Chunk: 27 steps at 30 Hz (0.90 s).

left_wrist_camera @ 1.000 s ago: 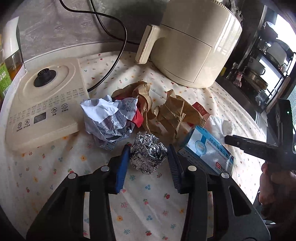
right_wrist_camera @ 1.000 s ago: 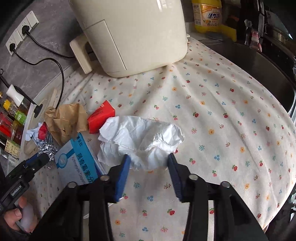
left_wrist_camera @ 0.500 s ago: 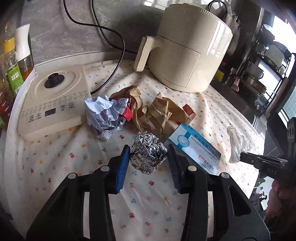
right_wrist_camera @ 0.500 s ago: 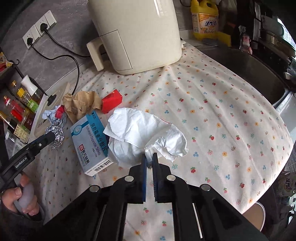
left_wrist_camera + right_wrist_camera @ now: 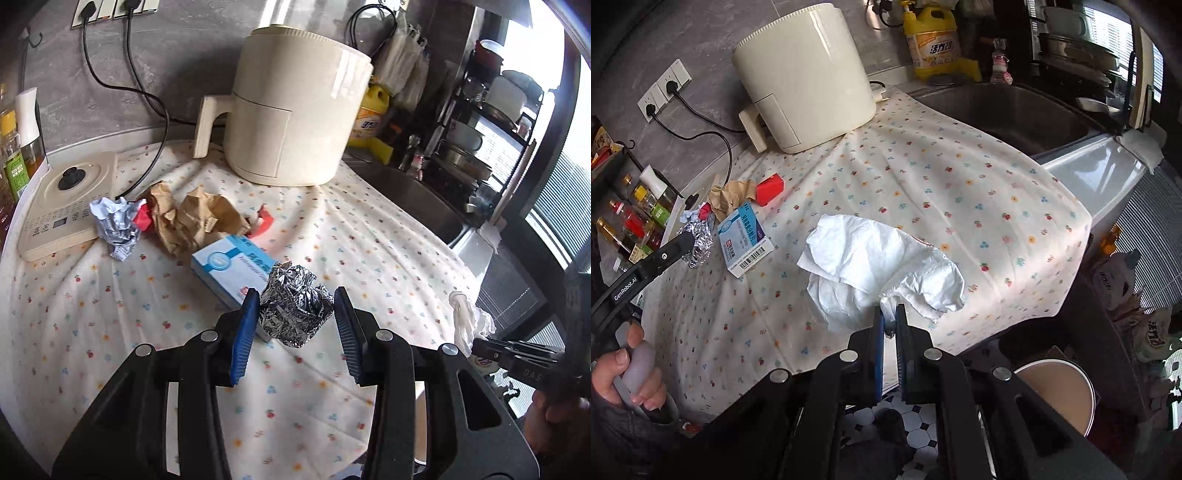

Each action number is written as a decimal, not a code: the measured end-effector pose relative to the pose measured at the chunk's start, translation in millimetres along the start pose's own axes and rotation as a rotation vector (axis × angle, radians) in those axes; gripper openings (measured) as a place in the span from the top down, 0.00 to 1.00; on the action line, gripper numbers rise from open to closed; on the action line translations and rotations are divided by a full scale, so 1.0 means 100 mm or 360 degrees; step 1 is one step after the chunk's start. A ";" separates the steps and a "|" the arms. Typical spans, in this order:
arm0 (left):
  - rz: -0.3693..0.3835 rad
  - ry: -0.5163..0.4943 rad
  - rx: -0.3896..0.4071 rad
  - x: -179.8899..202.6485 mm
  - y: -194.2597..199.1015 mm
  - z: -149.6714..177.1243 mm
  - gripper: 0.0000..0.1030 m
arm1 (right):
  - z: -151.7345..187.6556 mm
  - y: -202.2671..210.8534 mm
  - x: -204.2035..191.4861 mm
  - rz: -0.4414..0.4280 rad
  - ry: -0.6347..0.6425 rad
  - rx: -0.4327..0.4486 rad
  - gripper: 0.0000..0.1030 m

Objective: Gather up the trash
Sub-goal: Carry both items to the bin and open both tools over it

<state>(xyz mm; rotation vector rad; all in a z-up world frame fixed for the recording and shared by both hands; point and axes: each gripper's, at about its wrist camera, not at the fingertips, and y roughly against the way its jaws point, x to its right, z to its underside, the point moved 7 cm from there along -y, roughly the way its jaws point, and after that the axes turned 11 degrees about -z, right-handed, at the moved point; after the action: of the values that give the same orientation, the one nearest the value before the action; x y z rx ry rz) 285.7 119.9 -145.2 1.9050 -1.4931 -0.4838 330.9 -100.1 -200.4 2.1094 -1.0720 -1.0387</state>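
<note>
Lettering "GenRobot.AI" runs along the left tool (image 5: 689, 236), whose blue pads grip a foil ball (image 5: 293, 308) part-open, lifted just above a blue medicine box (image 5: 231, 267). The right tool (image 5: 889, 319) is pinched nearly closed on a white tissue (image 5: 882, 266), off the flowered worktop (image 5: 960, 192).

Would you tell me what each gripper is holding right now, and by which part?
The left gripper clamps the foil ball by its sides. The right gripper pinches the white tissue at its near, bunched edge.
</note>
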 end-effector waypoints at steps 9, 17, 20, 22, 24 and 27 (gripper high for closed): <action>0.0135 -0.0137 -0.0047 0.97 0.15 0.27 0.60 | 0.32 0.50 0.72 0.0058 -0.0131 0.0021 0.93; 0.0248 -0.0282 -0.0128 1.79 0.15 0.60 0.60 | 0.68 0.79 1.36 0.0123 -0.0253 -0.0020 0.93; 0.0277 -0.0323 -0.0181 2.03 0.11 0.79 0.59 | 0.86 0.83 1.54 0.0146 -0.0280 -0.0066 0.92; 0.0290 -0.0340 -0.0220 2.18 0.07 0.92 0.60 | 0.99 0.85 1.66 0.0157 -0.0300 -0.0102 0.91; 0.0303 -0.0349 -0.0259 2.31 0.02 1.05 0.60 | 1.12 0.87 1.79 0.0161 -0.0318 -0.0144 0.90; 0.0320 -0.0348 -0.0305 2.49 -0.04 1.25 0.60 | 1.29 0.89 1.93 0.0161 -0.0314 -0.0203 0.83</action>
<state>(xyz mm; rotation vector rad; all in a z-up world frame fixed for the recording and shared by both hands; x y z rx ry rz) 277.2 -150.9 -210.1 1.5753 -1.6909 -0.7323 261.6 -325.1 -280.8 1.8624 -1.1598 -1.2506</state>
